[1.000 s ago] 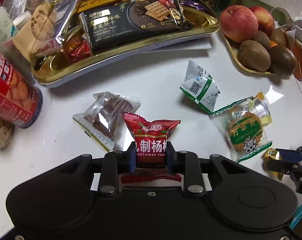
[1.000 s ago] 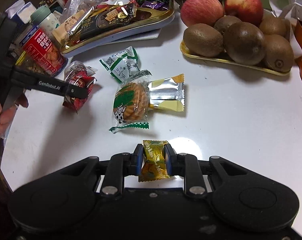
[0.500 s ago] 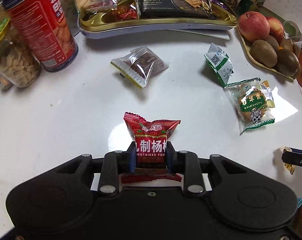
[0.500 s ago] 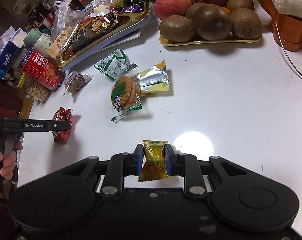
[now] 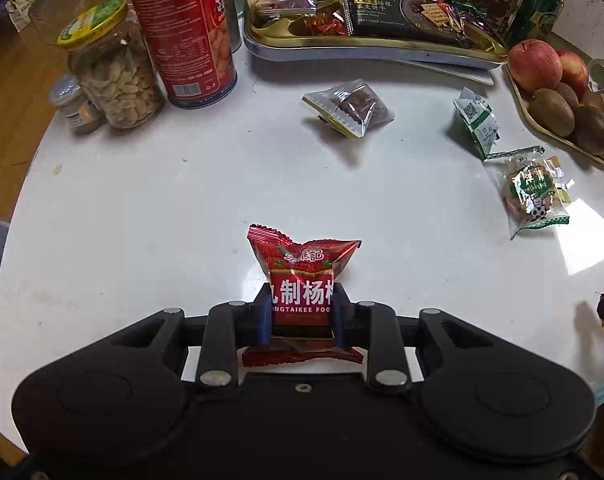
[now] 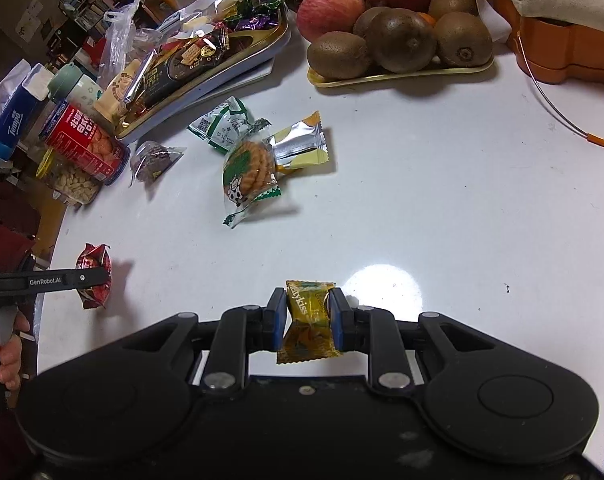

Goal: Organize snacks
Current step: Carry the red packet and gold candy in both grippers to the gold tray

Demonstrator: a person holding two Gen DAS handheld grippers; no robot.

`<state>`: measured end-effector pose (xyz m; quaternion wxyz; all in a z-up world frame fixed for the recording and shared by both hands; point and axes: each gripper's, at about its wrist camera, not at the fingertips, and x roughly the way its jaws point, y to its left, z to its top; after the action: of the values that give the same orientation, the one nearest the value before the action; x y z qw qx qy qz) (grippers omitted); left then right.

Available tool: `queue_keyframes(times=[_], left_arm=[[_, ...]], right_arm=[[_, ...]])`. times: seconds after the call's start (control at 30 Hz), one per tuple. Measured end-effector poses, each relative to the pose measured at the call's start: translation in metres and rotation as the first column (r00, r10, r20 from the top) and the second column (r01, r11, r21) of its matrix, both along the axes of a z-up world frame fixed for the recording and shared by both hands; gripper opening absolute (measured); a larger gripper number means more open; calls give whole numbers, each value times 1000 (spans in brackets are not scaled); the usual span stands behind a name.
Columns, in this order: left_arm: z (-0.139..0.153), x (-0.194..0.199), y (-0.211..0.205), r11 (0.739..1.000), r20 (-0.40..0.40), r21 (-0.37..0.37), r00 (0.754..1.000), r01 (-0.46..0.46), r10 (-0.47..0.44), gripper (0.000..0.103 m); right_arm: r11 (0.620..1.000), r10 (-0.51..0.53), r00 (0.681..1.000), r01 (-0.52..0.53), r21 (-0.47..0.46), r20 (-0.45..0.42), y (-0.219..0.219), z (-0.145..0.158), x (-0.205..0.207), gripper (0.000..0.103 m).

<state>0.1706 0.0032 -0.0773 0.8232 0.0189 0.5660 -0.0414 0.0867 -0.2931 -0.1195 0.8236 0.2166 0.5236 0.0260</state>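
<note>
My left gripper (image 5: pixel 302 306) is shut on a red snack packet (image 5: pixel 302 270) with white print, held above the white table (image 5: pixel 162 208). The right wrist view shows the same red packet (image 6: pixel 95 282) in the left gripper (image 6: pixel 98 278) at the table's left edge. My right gripper (image 6: pixel 307 312) is shut on a small yellow candy (image 6: pixel 306 318). On the table lie a brown clear-wrapped snack (image 5: pixel 351 108), a green-white sachet (image 5: pixel 475 120), a cookie packet (image 5: pixel 529 192) and a silver-yellow packet (image 6: pixel 300 146). A gold tray (image 5: pixel 365 46) holds several snacks at the back.
A red can (image 5: pixel 186 32), a nut jar (image 5: pixel 114 68) and a small jar (image 5: pixel 76 106) stand at the back left. A fruit tray (image 6: pixel 401 74) with apples and kiwis sits at the back right, beside an orange case (image 6: pixel 561 48). A hand (image 6: pixel 6 348) holds the left gripper.
Both grippers have drawn back from the gold tray toward the near side of the table, each still holding its snack. The red can and the jars have come into the left wrist view.
</note>
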Motion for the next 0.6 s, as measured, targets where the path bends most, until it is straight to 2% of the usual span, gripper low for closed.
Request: queue_keyframes(times=[0.37, 0.6], left_arm=[[22, -28, 19, 998, 56, 25, 997, -62, 60, 36], [30, -46, 23, 997, 84, 26, 994, -69, 66, 36]], right_arm=[[1000, -16, 999, 15, 3, 36, 3, 18, -23, 24], [1000, -23, 998, 23, 8, 61, 4, 28, -39, 24]])
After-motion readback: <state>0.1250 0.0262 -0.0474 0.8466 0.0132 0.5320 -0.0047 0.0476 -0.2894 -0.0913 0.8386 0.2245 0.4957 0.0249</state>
